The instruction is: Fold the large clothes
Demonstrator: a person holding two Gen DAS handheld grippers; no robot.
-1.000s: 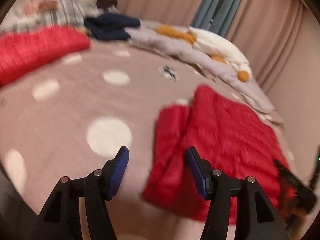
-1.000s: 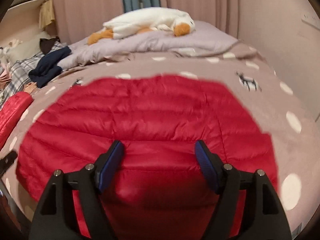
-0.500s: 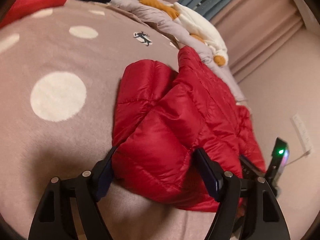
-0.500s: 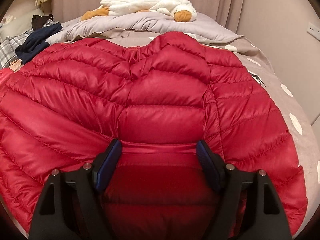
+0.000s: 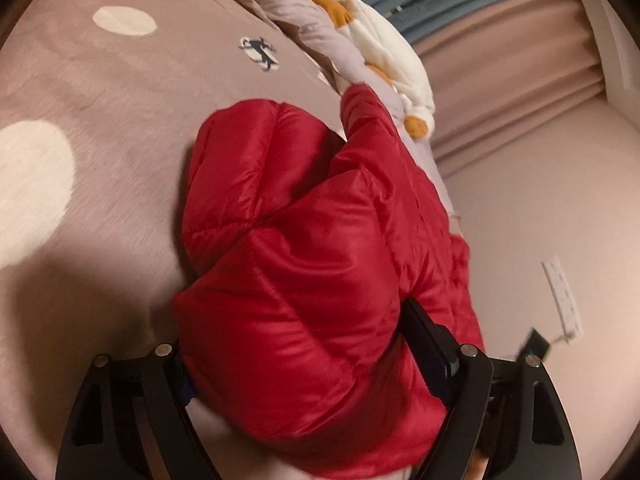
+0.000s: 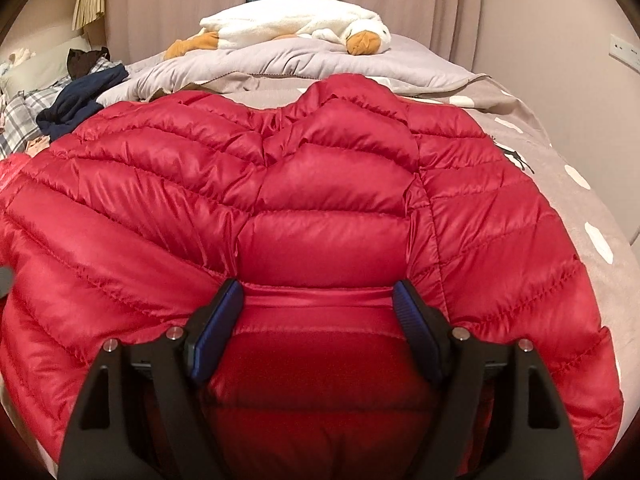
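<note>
A red quilted down jacket (image 6: 320,208) lies spread on the bed. It also shows in the left wrist view (image 5: 304,272), with one part folded over. My left gripper (image 5: 304,364) is wide open with a puffy corner of the jacket between its jaws; the left finger is mostly hidden under the fabric. My right gripper (image 6: 318,332) is wide open around the jacket's near edge, its blue pads (image 6: 218,328) beside the fabric, not squeezing it.
The bed has a mauve cover with white dots (image 5: 100,128). A white and orange plush duck (image 6: 296,32) lies on a grey duvet (image 6: 280,64) at the far end. Dark and plaid clothes (image 6: 76,96) are at far left. Curtains and a wall lie behind.
Both grippers have moved in closer over the jacket. The left gripper now has the jacket's corner deeper between its open jaws. Both jaws stay open.
</note>
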